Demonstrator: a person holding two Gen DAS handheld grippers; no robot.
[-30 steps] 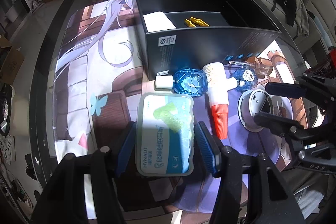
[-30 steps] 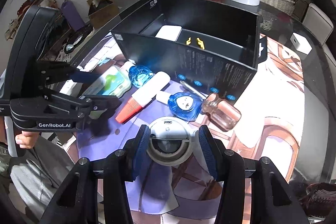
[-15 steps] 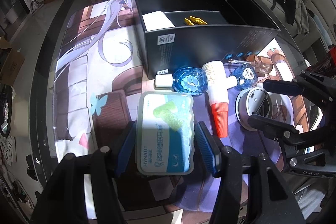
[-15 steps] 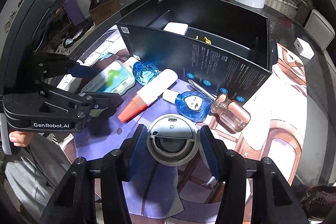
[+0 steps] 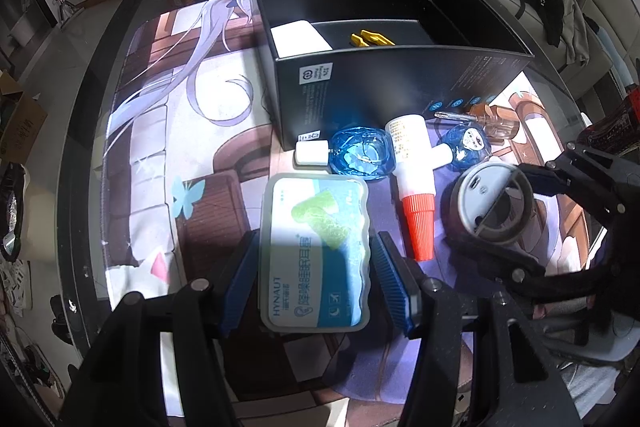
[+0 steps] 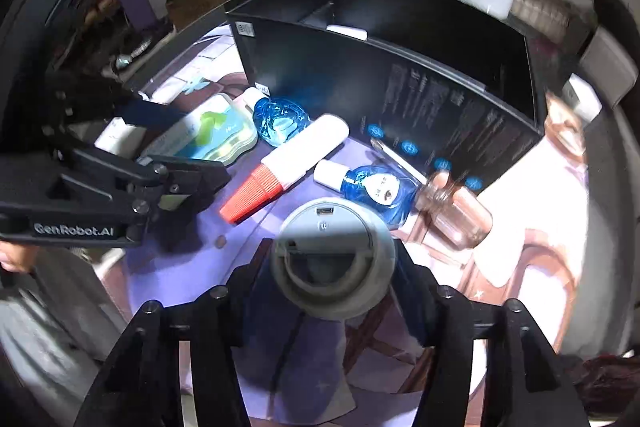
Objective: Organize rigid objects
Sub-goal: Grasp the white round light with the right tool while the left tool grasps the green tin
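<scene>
Two grippers are in use over one glass table covered by one printed mat. The left gripper is part open, its blue pads clamped on the long sides of one earplug case lying flat on the mat in front of the box. The right gripper is part open and grips one grey ring-shaped device, which appears tilted clear of the mat. One black box holds one white block and one yellow item. In front of it lie two blue bottles, one white tube with an orange cap and one screwdriver
</scene>
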